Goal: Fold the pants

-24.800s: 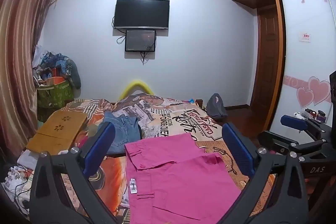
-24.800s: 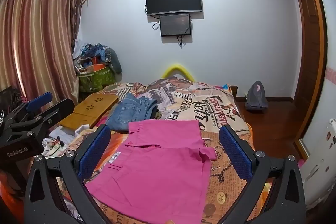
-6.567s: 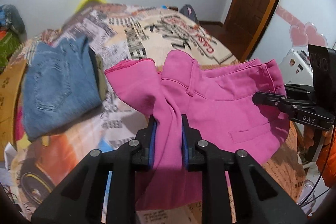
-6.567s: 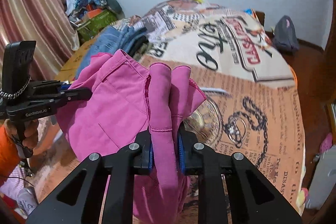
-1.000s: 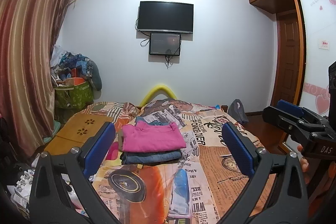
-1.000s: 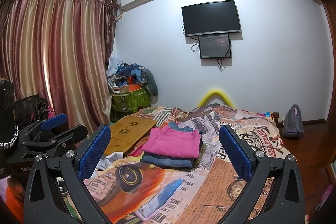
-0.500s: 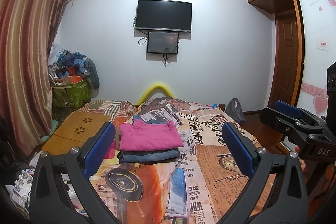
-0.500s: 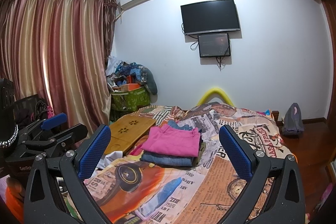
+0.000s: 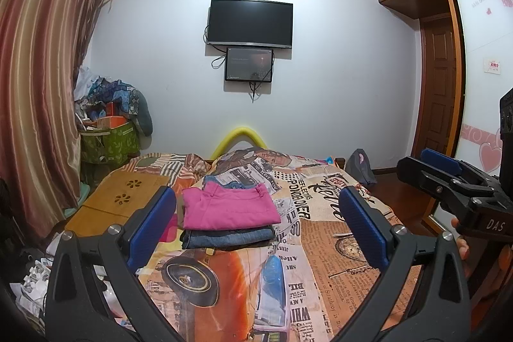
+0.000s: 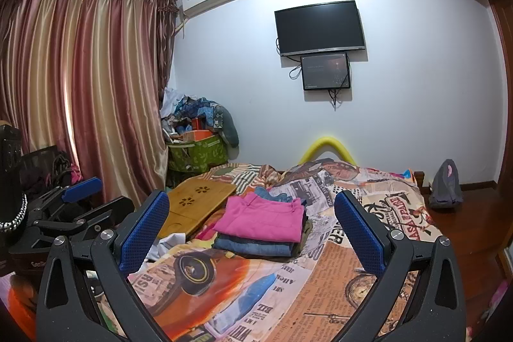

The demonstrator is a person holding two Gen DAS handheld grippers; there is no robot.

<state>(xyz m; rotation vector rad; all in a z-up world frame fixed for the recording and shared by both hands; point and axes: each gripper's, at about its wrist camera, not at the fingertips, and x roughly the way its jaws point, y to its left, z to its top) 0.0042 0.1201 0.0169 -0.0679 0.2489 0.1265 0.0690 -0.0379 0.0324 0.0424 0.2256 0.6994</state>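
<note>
The pink pants [image 9: 227,209] lie folded into a neat rectangle on top of folded blue jeans [image 9: 229,237] on the bed; the stack also shows in the right wrist view [image 10: 263,218]. My left gripper [image 9: 256,229] is open and empty, held back from the stack above the near part of the bed. My right gripper [image 10: 251,228] is open and empty too, also well short of the stack. The right gripper shows at the right edge of the left wrist view [image 9: 449,181], the left gripper at the left edge of the right wrist view [image 10: 77,207].
The bed [image 9: 320,246] has a printed orange newspaper-pattern cover. A wooden lap tray [image 9: 118,201] lies at its left side. A green basket of clutter [image 9: 109,143] and curtains [image 10: 80,85] stand left. A TV [image 9: 250,23] hangs on the far wall; a door [image 9: 439,92] is right.
Both grippers are drifting slightly; the view shifts a little. The folded stack has not moved and both grippers stay open.
</note>
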